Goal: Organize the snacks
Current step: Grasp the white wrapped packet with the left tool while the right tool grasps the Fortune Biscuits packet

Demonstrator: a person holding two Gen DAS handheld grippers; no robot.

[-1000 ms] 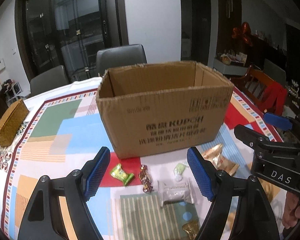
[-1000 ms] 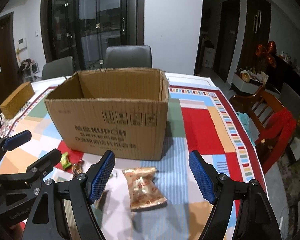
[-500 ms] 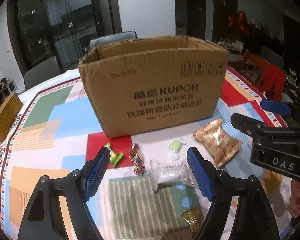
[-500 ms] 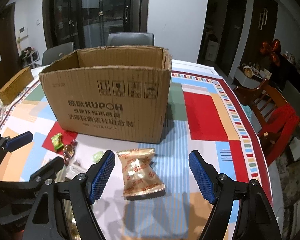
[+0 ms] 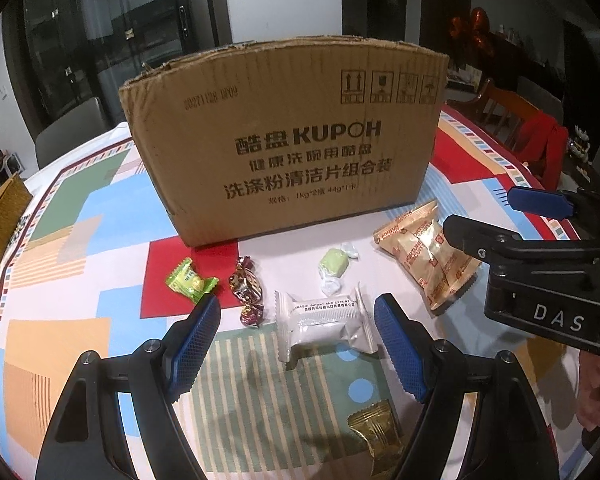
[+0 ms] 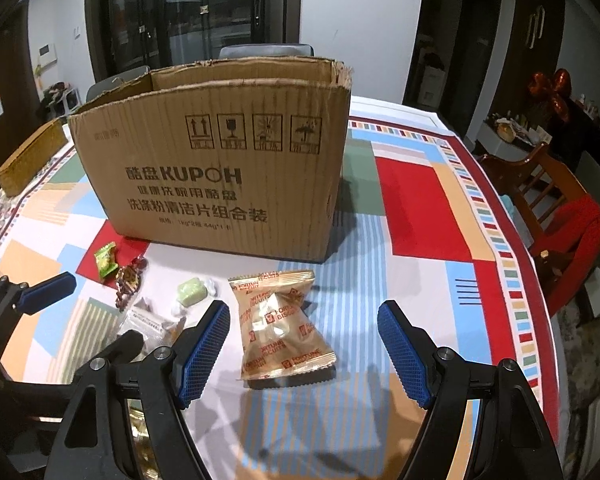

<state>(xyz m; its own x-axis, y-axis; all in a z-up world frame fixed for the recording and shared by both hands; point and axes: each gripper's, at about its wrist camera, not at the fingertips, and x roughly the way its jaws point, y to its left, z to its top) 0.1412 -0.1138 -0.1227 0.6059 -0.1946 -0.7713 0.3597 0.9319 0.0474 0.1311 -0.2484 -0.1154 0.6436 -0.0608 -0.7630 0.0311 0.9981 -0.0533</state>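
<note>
The left gripper hangs just above the table with its blue pads spread wide and nothing pinched; a white snack packet lies on the cloth between them, touching neither pad. The right gripper is likewise spread and empty, with a gold biscuit packet lying flat between its fingers, clear of both. Nearest the left gripper's camera, a small gold-wrapped sweet sits low on the patterned tablecloth. Just beyond the white packet lie a dark red twisted candy, a bright green candy to its left, and a pale green wrapped sweet to its right. Behind all the snacks stands the open cardboard box, upright, its printed side facing the grippers. Far left, a woven basket rests near the table's edge.
</note>
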